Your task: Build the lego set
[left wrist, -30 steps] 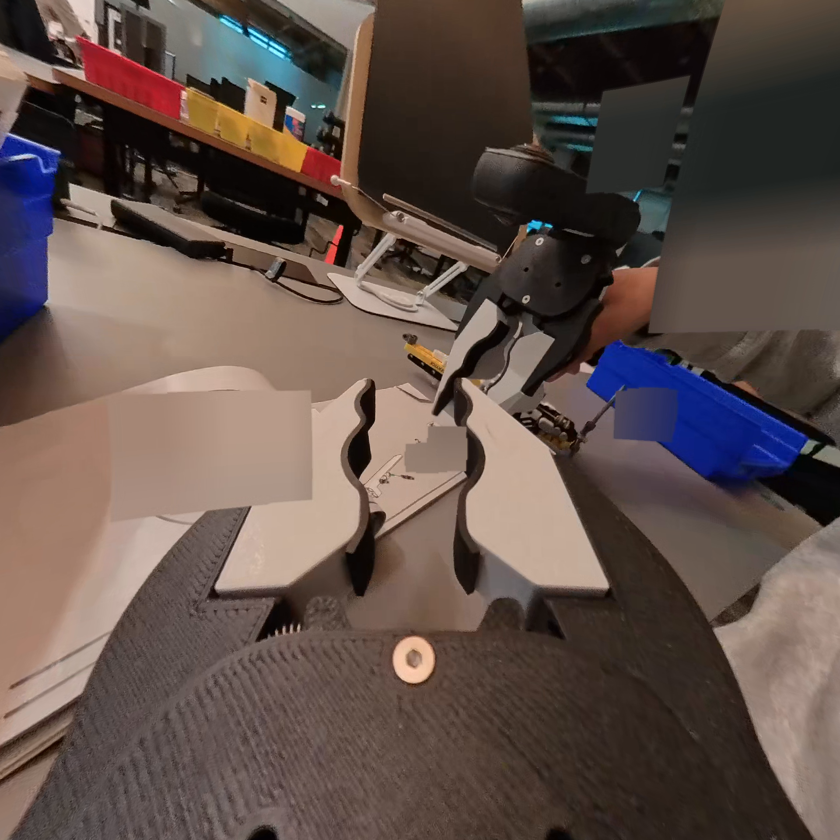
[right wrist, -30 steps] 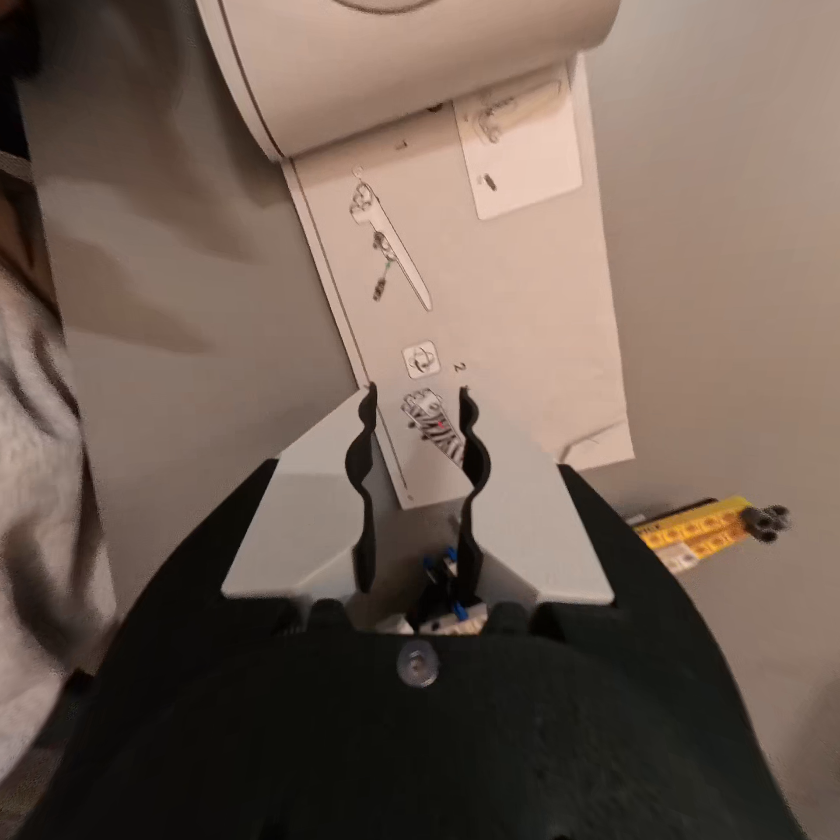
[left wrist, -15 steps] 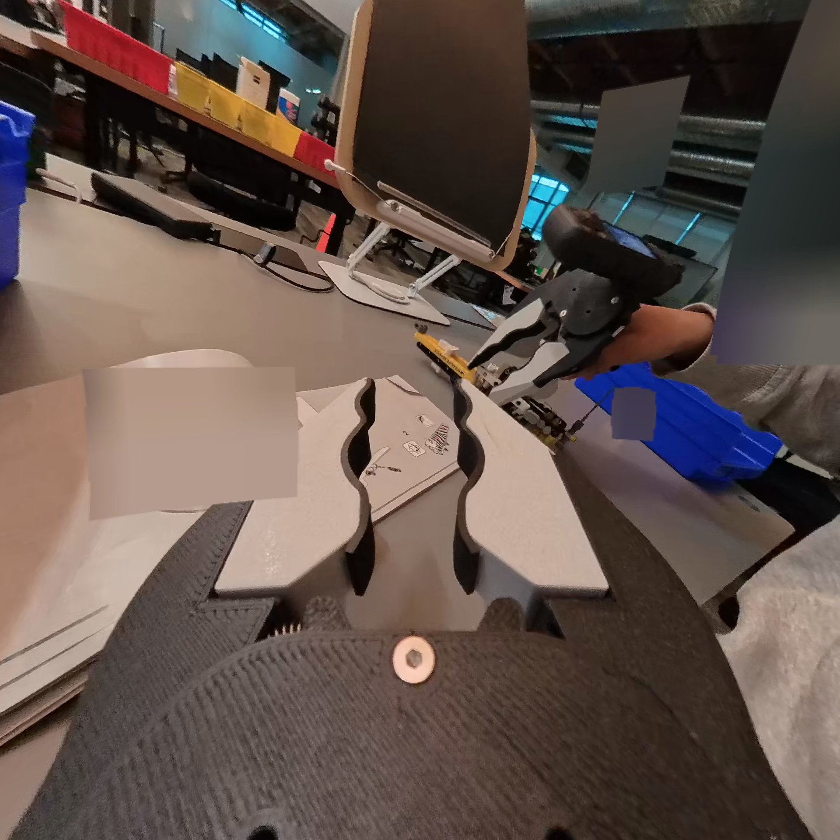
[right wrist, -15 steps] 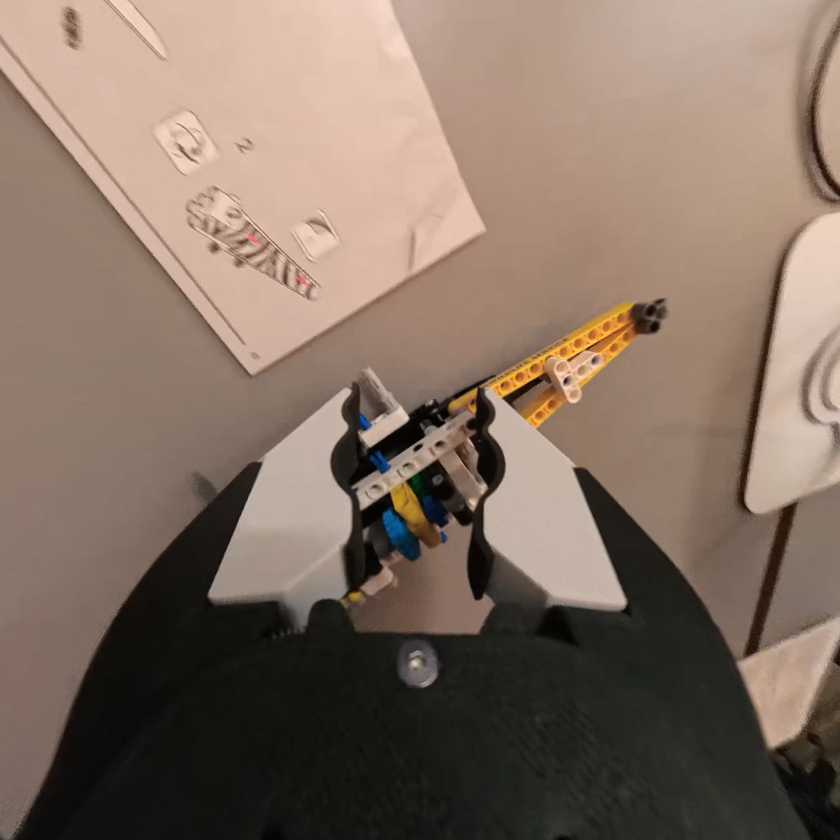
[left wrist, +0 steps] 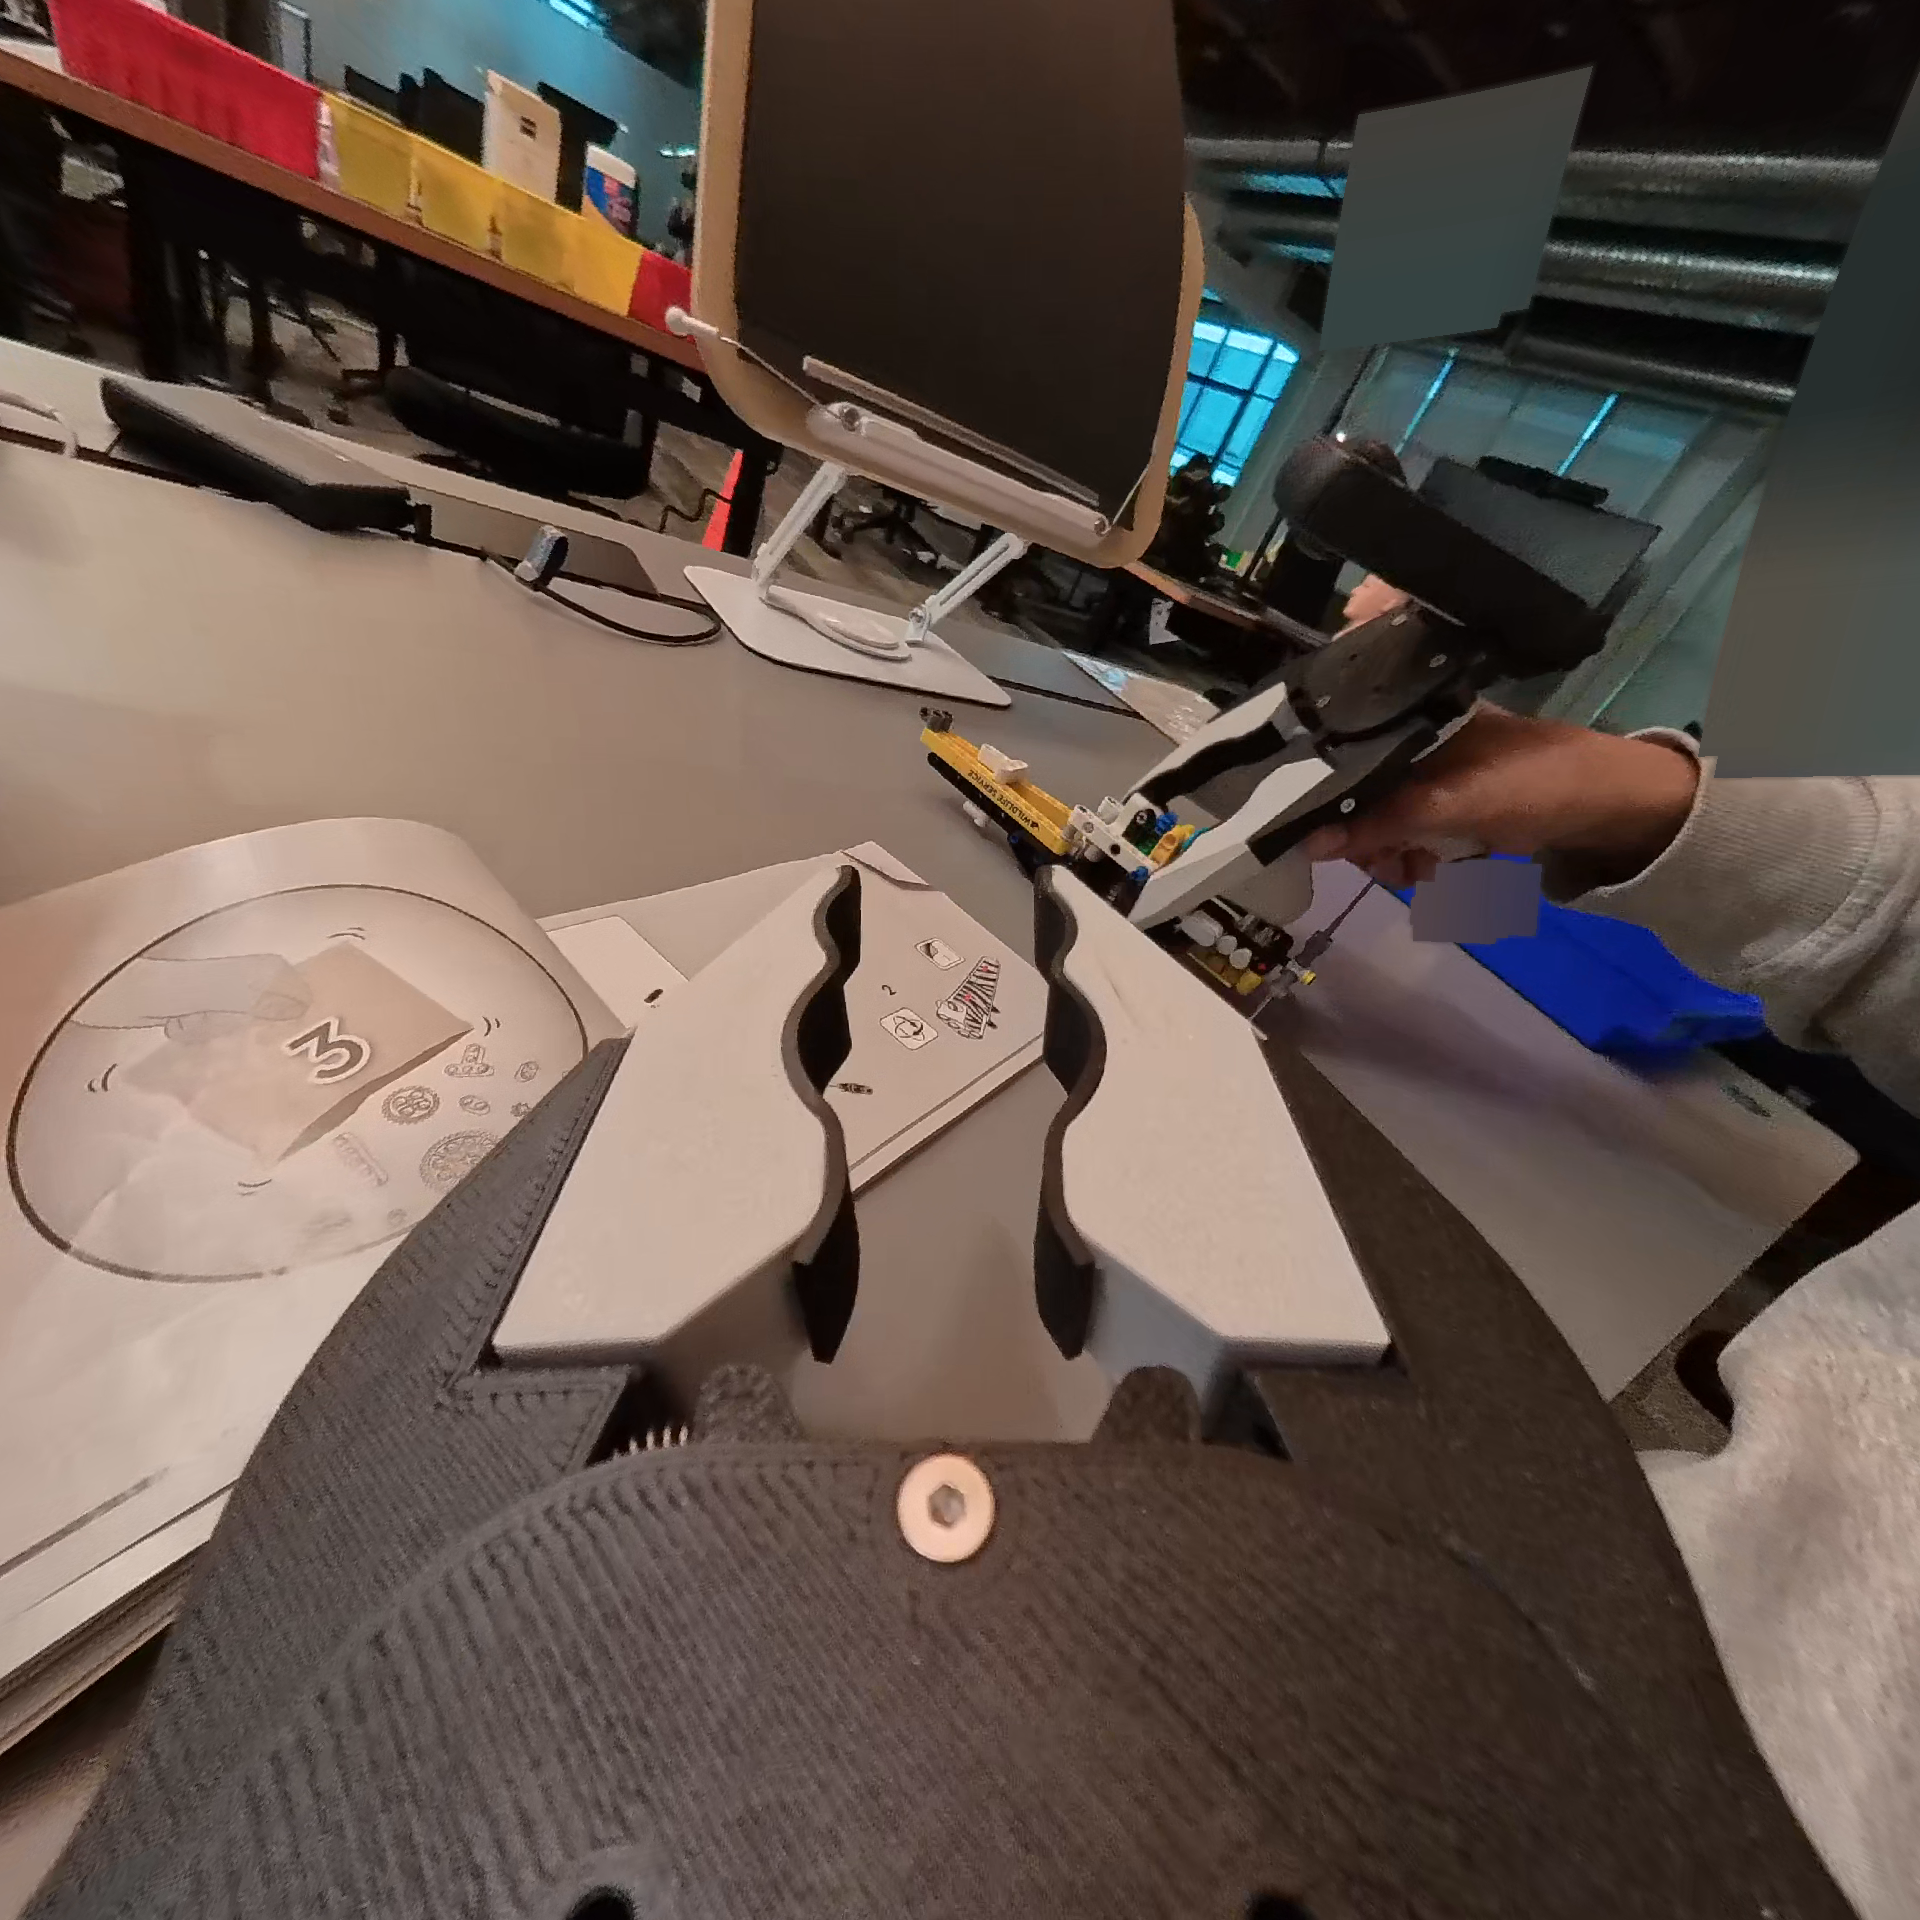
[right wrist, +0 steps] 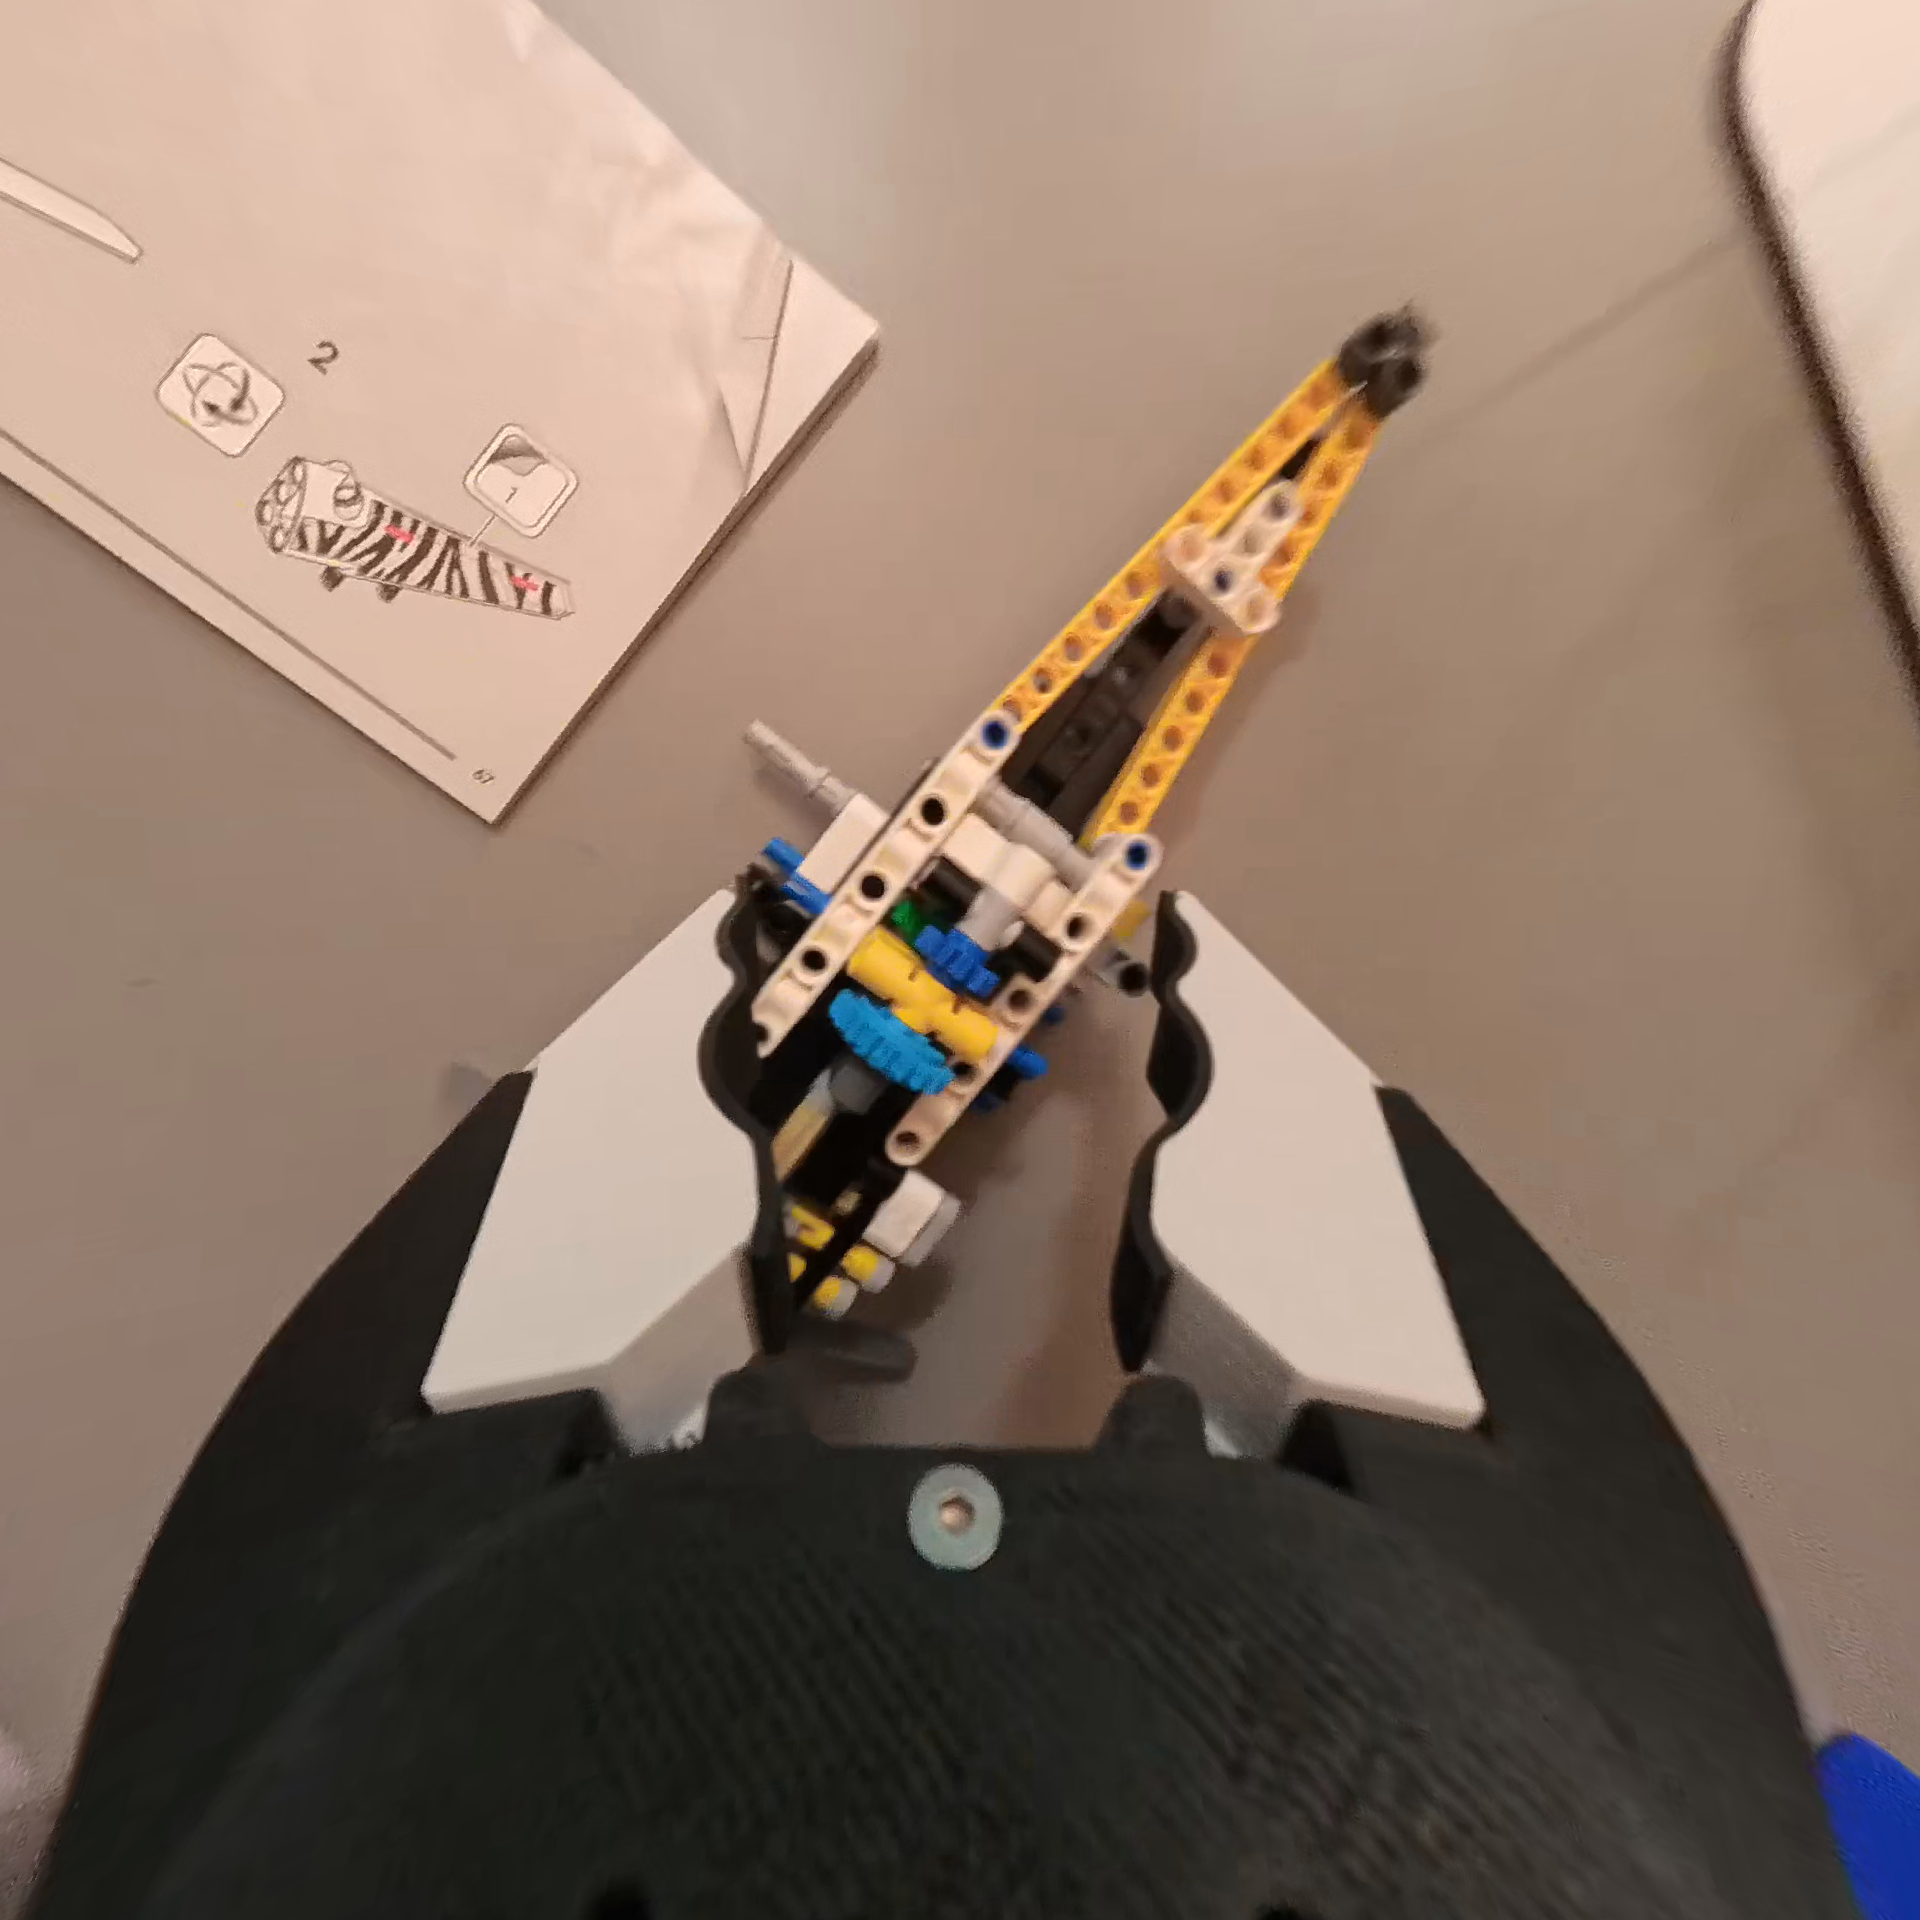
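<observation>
The lego model (right wrist: 1143,644), a yellow boom on a white, blue and black gear base, lies on the grey table. My right gripper (right wrist: 956,914) is open, with the model's base between its fingers. The left finger touches the base and the right finger stands apart. In the left wrist view the right gripper (left wrist: 1143,847) reaches the model (left wrist: 997,790) from the right. My left gripper (left wrist: 945,883) is open and empty, low over the open instruction booklet (left wrist: 935,997), which also shows in the right wrist view (right wrist: 416,312).
A tablet on a white stand (left wrist: 935,260) rises behind the model; its base (right wrist: 1849,208) lies right of the boom. A blue bin (left wrist: 1621,987) sits under the person's sleeve at the right. A dark keyboard (left wrist: 239,457) and a cable lie far left.
My right gripper moved off the booklet to the lego model and opened its jaws wider around the base. My left gripper stayed open over the booklet.
</observation>
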`<state>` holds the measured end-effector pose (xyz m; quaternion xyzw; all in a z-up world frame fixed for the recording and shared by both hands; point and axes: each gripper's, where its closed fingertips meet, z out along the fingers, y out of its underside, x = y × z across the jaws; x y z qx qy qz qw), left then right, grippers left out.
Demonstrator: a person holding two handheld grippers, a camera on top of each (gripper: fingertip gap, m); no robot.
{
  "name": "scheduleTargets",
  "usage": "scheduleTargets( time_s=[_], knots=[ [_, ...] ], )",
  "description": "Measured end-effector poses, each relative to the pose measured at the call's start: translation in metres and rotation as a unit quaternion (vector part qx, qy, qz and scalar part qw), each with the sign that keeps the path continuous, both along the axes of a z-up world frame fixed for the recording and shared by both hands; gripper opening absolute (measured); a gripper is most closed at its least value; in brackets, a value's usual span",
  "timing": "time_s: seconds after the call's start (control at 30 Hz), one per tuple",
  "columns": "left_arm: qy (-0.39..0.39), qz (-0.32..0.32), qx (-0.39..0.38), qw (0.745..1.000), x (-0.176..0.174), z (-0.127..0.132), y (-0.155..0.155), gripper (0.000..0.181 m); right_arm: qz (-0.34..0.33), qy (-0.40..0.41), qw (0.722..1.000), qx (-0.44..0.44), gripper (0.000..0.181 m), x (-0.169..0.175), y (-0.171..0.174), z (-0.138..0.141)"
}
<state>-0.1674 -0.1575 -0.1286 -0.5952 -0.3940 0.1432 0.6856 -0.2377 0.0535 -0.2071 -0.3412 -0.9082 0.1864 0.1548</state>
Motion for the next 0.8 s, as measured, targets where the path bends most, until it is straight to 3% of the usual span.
scheduleTargets(
  time_s=[0.13, 0.2, 0.37, 0.53, 0.63, 0.73, 0.8],
  knots=[
    [0.011, 0.011, -0.019, 1.0, 0.001, 0.0, 0.001, 0.032, 0.028, -0.03, 0.999, -0.006, 0.074, 0.009, 0.003, -0.002],
    [0.014, 0.009, -0.031, 0.999, 0.002, 0.0, 0.004, 0.032, 0.076, -0.044, 0.996, -0.004, 0.073, 0.023, 0.005, -0.002],
    [0.021, 0.007, -0.04, 0.999, 0.001, 0.0, 0.009, 0.031, 0.255, -0.083, 0.963, 0.024, 0.073, 0.093, 0.016, -0.002],
    [0.018, 0.01, -0.027, 0.999, -0.001, 0.001, 0.007, 0.03, 0.314, -0.136, 0.94, 0.013, 0.073, 0.152, 0.019, -0.001],
    [0.027, 0.025, -0.064, 0.997, -0.002, 0.003, 0.0, 0.032, 0.315, -0.119, 0.941, 0.005, 0.071, 0.152, 0.015, 0.008],
    [0.059, 0.053, -0.134, 0.988, 0.0, 0.011, -0.018, 0.042, 0.302, -0.067, 0.946, -0.1, 0.053, 0.131, -0.013, 0.043],
    [0.056, 0.08, -0.184, 0.978, -0.002, 0.008, -0.035, 0.046, 0.298, -0.051, 0.936, -0.181, 0.05, 0.115, -0.033, 0.068]
  ],
)
